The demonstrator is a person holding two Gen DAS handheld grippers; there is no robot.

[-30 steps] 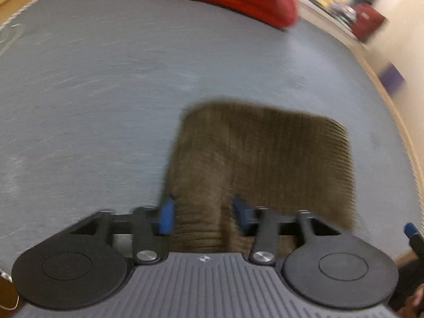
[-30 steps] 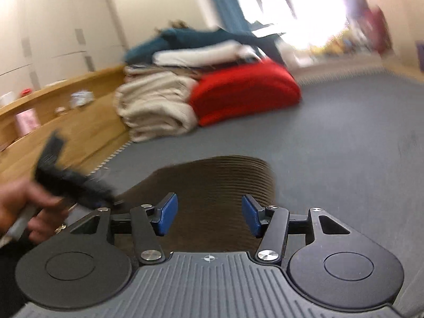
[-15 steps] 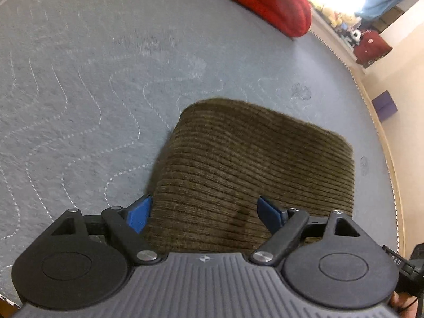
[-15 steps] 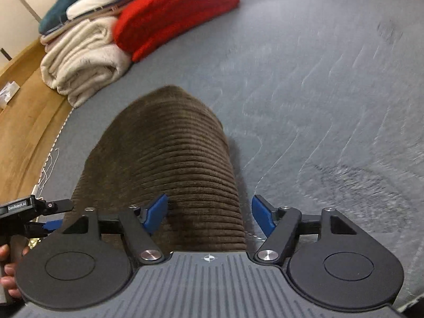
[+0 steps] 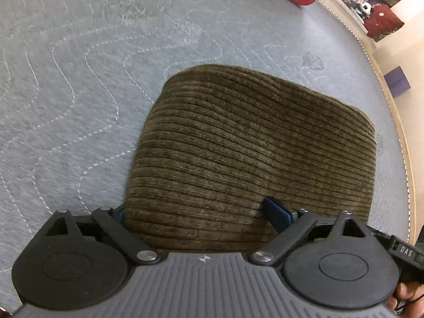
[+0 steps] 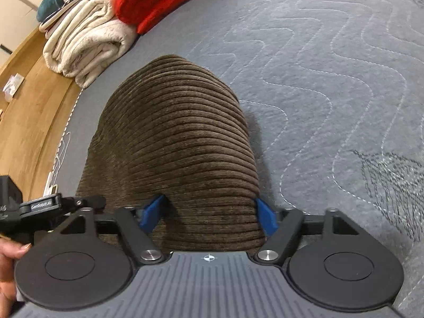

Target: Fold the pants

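The folded brown corduroy pants (image 5: 251, 145) (image 6: 175, 143) lie on the grey quilted mattress (image 5: 66, 92). My left gripper (image 5: 198, 213) is down at their near left corner. Its jaws are opening and stand wide. The left pad is half hidden behind the fabric's edge, and the right pad (image 5: 277, 212) rests on top of the cloth. My right gripper (image 6: 209, 212) straddles the near right end of the pants. Its jaws are closing, the blue pads (image 6: 152, 210) flank a ridge of cloth, and a firm pinch does not show. A hand (image 6: 8, 251) holds the left gripper's handle.
Folded cream blankets (image 6: 84, 39), a red bundle (image 6: 164, 0) and darker folded items are stacked at the mattress's far side. A wooden bed frame (image 6: 29, 100) runs along the left edge. A purple box (image 5: 397, 82) stands on the floor beyond the right edge.
Both grippers have come down onto the near end of the pants. The left jaws have spread much wider. The right gripper has tipped from facing the room to facing the pants.
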